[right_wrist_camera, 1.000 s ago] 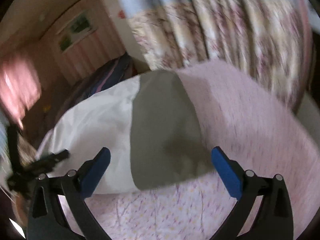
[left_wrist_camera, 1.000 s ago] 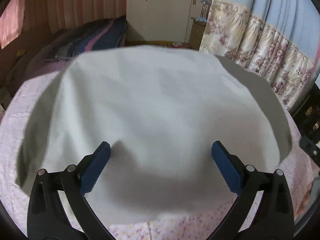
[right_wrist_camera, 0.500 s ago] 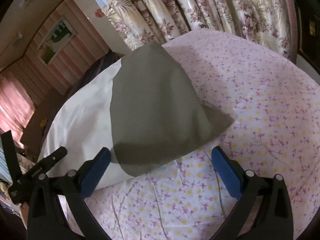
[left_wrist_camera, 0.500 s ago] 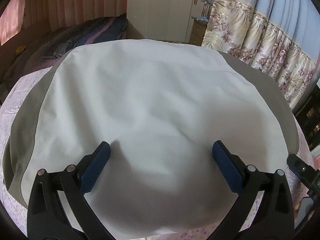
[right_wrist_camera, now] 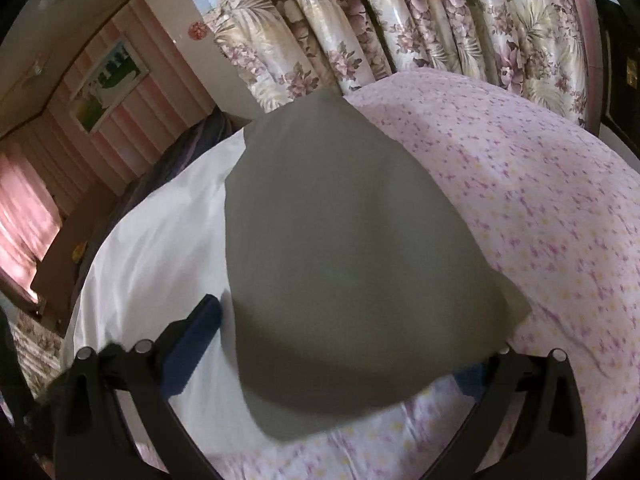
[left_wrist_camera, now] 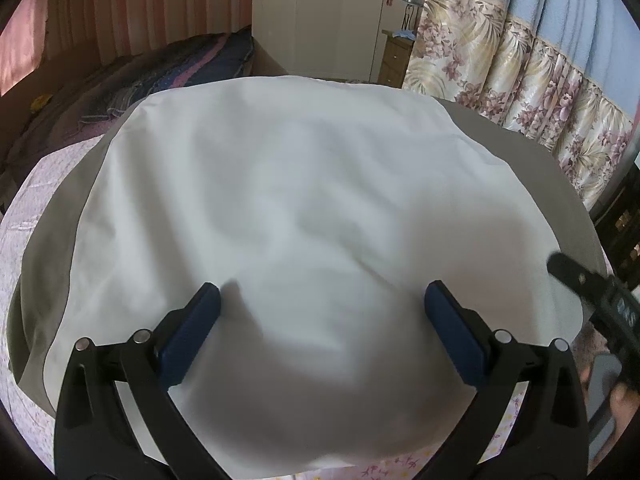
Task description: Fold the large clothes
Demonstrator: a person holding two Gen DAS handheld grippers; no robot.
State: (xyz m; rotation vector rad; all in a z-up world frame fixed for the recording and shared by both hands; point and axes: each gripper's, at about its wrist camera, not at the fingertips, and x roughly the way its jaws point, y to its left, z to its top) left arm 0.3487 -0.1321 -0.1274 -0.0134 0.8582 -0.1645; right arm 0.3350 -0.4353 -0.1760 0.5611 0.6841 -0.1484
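light: soft indoor daylight, dim pink corners | shadows: faint under fingers | blur: slight in right view | edges: fisheye bending, black vignette

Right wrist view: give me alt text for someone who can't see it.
An open right tool hovers low over the near corner of a grey cloth panel. The panel adjoins white cloth on a pink floral bedsheet. Flowered curtains hang behind.
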